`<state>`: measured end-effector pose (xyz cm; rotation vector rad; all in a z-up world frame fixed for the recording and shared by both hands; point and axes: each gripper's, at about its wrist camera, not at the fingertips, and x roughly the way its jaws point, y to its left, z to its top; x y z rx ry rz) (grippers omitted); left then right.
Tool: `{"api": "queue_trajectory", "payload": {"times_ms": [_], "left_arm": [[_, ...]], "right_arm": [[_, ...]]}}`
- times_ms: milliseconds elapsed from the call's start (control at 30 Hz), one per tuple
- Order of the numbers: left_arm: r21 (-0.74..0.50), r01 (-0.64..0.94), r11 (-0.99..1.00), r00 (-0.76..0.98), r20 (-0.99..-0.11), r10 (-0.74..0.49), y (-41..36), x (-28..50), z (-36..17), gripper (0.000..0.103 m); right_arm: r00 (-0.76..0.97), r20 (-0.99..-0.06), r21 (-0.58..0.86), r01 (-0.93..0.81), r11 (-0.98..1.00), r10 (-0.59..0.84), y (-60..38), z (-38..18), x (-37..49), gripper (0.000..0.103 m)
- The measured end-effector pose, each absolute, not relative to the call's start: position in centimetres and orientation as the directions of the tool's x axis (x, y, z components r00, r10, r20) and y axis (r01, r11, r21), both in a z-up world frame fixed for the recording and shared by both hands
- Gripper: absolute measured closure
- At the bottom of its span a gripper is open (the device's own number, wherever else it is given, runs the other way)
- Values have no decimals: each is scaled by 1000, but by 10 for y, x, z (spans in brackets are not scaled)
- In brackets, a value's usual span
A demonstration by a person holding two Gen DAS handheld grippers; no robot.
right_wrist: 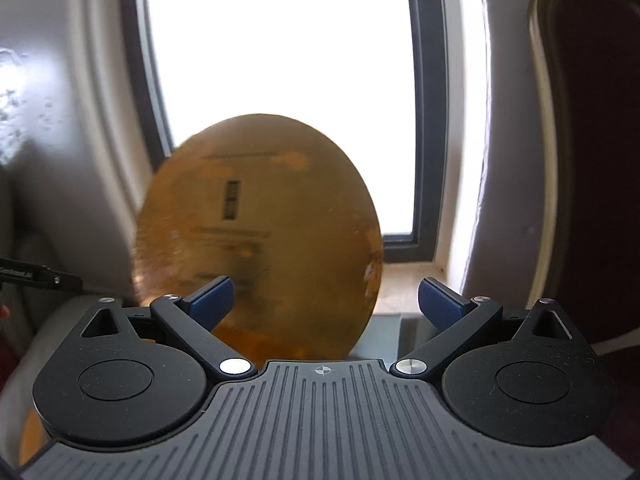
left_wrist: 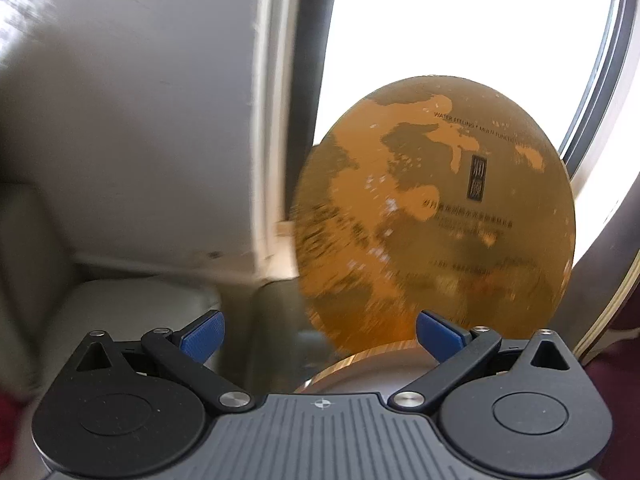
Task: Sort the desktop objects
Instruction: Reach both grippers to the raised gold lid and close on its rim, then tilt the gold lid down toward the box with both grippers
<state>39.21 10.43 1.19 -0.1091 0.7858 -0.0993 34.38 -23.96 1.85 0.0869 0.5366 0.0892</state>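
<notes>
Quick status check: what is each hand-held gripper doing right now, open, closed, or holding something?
Left hand-held gripper: open, holding nothing; the gold disc stands ahead of it.
Right hand-held gripper: open, holding nothing.

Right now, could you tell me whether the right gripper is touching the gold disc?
Cannot tell. In the right wrist view the right gripper is open and its left finger overlaps the blurred gold disc, but depth between them is unclear.

You see one round golden disc (left_wrist: 436, 216) with dark printed text, ahead of both grippers. One bright dark-framed window (right_wrist: 280, 40) behind it. One dark red, gold-trimmed chair back (right_wrist: 592, 140), right of right gripper.
</notes>
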Motion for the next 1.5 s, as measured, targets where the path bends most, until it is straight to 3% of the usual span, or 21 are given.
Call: {"api": "queue_trajectory", "payload": {"times_ms": [100,233,400,800,967,1167,1500], "left_arm": [[-199,86,976,719,-666,-199,107,424,-4,1],[-229,69,971,762,-616,-199,117,456,-24,1],[-280,86,956,767,-594,-243,120,485,-43,1],[-406,89,910,765,-558,-323,110,504,-72,0],[-454,86,887,765,-540,-351,110,501,-78,0],[-420,104,901,749,-563,-349,98,499,-68,2],[-347,176,921,847,-423,-321,84,458,1,2]], "right_arm": [[864,-493,109,-58,992,105,-247,0,377,2],[870,-479,140,-57,988,118,-258,-21,420,2],[846,-519,181,-33,983,123,-272,-47,464,1],[832,-506,295,-81,952,227,-271,-83,495,0],[829,-475,406,-92,909,296,-275,-96,505,0],[844,-467,361,-91,928,264,-267,-89,500,5],[916,-327,273,-144,951,232,-255,-30,458,7]]}}
